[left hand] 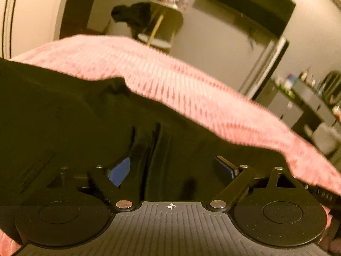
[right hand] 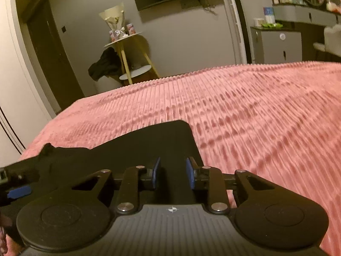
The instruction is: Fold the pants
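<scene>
Black pants [left hand: 64, 115] lie flat on the pink ribbed bedspread [right hand: 255, 111], right under both my grippers. My left gripper [left hand: 177, 170] stands wide open over the cloth, gripping nothing. My right gripper [right hand: 173, 173] is narrowed over the pants' edge, pads not pinching anything.

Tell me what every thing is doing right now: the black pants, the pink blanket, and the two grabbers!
Black pants: lying flat on the blanket, not yet a neat small fold.
Pink blanket: spread over the bed, under the pants.
Left gripper: jaws wide open, over the pants, gripping nothing.
Right gripper: jaws partly open over the pants' edge, pads not pressing on cloth.
</scene>
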{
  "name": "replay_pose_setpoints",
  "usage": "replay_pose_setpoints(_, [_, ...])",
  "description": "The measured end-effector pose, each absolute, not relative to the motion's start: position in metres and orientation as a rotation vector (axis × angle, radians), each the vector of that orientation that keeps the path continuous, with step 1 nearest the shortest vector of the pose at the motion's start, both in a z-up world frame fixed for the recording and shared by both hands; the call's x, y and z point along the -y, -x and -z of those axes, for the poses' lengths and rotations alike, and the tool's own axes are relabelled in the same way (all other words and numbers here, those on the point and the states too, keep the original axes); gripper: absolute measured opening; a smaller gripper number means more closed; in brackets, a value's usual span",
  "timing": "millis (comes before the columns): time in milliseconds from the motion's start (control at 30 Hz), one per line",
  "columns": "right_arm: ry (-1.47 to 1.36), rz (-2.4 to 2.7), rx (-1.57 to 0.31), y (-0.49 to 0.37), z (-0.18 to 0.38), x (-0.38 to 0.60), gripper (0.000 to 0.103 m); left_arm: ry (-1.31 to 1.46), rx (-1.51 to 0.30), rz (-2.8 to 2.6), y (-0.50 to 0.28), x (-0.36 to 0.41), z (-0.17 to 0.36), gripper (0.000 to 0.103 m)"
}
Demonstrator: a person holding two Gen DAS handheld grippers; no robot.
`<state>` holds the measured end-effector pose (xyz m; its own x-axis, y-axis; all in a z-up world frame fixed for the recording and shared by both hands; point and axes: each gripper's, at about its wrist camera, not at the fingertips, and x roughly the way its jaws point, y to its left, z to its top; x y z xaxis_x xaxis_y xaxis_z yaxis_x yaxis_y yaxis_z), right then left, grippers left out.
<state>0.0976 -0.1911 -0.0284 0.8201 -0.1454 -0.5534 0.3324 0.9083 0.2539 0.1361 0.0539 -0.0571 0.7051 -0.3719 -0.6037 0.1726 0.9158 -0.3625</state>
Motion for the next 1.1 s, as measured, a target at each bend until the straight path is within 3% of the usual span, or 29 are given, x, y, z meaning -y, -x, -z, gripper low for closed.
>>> replay_pose_setpoints(267, [-0.270,0.271,-0.655,-0.110,0.046,0.186,0.024,0.305,-0.780,0.267,-0.147,-0.057,0.071,0.096])
replay_pose_setpoints(400, [-0.442,0.223,-0.655,-0.079,0.031,0.190,0.026,0.341,-0.792,0.235,-0.142,-0.066,0.068,0.096])
replay_pose_setpoints(633, [-1.002,0.147,-0.625,-0.018,0.042,0.218,0.035,0.423,-0.805,0.230,-0.134,-0.077,0.059,0.097])
replay_pose_setpoints(1100, [-1.103,0.105,-0.651,-0.007,0.053,0.215,0.041,0.394,-0.803,0.246,-0.126,-0.070,0.050,0.097])
